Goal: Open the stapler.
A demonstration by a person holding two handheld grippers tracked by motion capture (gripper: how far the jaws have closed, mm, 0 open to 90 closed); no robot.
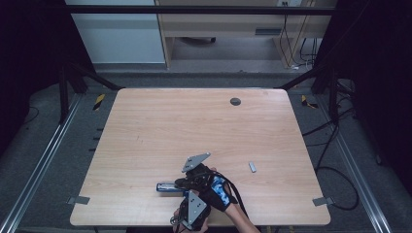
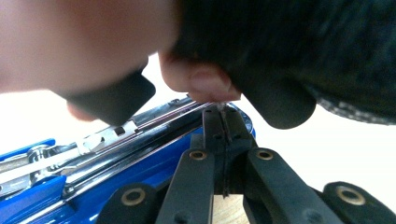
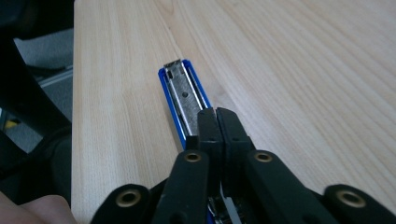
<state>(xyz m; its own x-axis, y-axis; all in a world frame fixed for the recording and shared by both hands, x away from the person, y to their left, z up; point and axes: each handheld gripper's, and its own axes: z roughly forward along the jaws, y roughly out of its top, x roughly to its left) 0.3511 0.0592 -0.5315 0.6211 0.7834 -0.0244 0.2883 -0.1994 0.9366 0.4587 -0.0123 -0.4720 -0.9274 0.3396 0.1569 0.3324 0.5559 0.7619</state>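
Stapler (image 1: 167, 186) near table's front edge (image 1: 145, 224), seemingly under closed right tongs (image 3: 217, 112).

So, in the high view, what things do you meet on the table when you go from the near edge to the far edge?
Left gripper → blue stapler → small grey piece → round dark cap near the far edge.
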